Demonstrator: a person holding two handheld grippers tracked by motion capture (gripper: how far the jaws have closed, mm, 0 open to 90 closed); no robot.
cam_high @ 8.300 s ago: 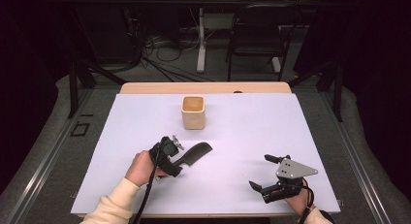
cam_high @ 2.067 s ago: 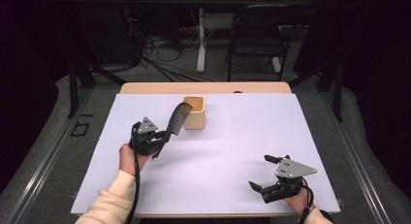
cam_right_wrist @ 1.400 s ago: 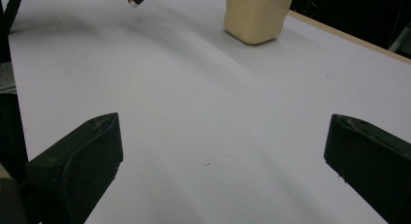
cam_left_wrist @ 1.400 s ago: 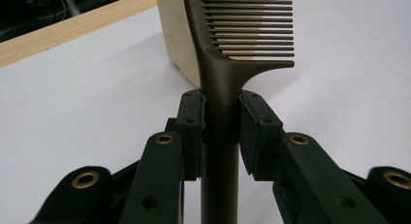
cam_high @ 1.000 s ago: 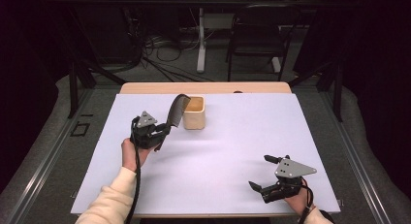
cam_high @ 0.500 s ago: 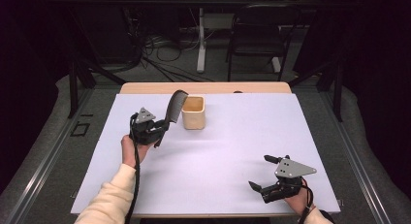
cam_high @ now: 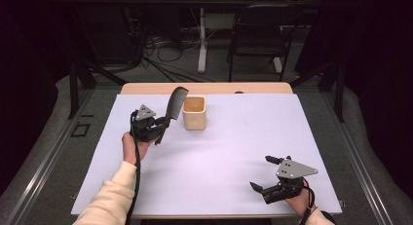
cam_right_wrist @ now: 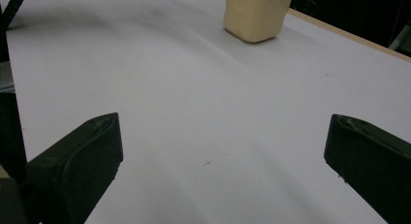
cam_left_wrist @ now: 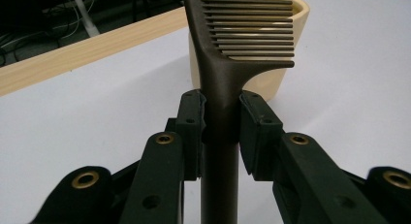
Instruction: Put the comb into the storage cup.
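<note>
Dark brown plastic wide-tooth comb (cam_left_wrist: pixel 228 64) is standing near-upright, handle down, teeth end up, hovering just beside the cream square-sided open-top cup (cam_high: pixel 194 113) on white tabletop.

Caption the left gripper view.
Left tongs clamp a dark comb by its handle before a beige cup.

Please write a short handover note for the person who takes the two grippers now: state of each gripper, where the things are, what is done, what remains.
Left gripper: shut on the dark comb by its handle, raised, teeth end up, just left of the beige cup.
Right gripper: open, holding nothing, near the table's front right.
Done: comb picked up and brought to the cup.
Left, probably: put the comb into the cup and release.
</note>
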